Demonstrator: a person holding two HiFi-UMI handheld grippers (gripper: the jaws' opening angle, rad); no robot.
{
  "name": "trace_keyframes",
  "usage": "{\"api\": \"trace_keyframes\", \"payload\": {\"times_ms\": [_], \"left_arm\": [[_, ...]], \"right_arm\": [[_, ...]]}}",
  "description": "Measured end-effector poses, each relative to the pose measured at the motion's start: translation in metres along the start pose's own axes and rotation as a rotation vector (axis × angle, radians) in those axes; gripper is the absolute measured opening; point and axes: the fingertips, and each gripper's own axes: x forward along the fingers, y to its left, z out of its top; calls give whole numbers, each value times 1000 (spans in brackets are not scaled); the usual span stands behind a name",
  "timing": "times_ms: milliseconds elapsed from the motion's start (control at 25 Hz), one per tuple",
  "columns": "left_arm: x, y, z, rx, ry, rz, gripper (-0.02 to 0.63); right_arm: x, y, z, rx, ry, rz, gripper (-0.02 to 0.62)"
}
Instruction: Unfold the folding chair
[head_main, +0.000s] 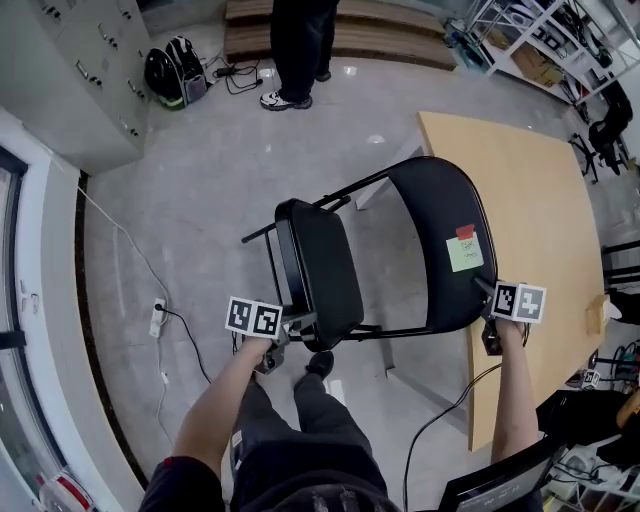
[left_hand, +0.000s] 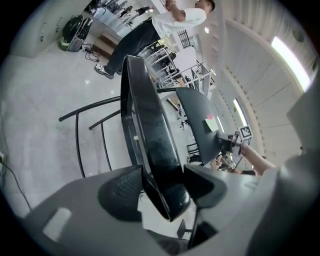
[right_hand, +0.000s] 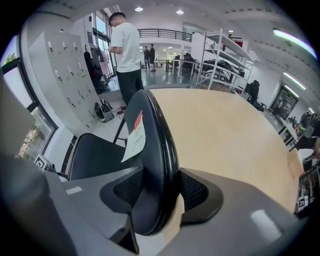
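L tongs (left_hand: 161, 186) pinch seat (head_main: 325, 265) near edge, R tongs (right_hand: 159, 192) pinch backrest (head_main: 430, 230) rim; seat lies left of backrest, prob. spread sideways next.

Glossy grey floor (head_main: 200, 200), pale wooden table (head_main: 545, 190), grey lockers (head_main: 70, 75) (along one side), metal shelving (head_main: 520, 28)

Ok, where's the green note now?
The green note sits on the chair backrest, right of centre in the head view, below a red sticker, near the right gripper.
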Motion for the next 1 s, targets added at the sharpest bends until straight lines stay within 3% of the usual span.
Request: {"api": "trace_keyframes", "payload": {"times_ms": [280,520,760,1000], "left_arm": [[-39,53,-24,-77,-45,23,207],[-57,76,-33,-184,-159,-35,201],[-80,135,-49,-222,-190,-33,204],[-98,165,-58,-295,-233,-39,206]], "right_arm": [[15,20,-20,30,31,1,216],[13,32,-23,51,55,7,220],[30,68,-42,79,85,15,221],[29,80,-45,102,92,30,222]]}}
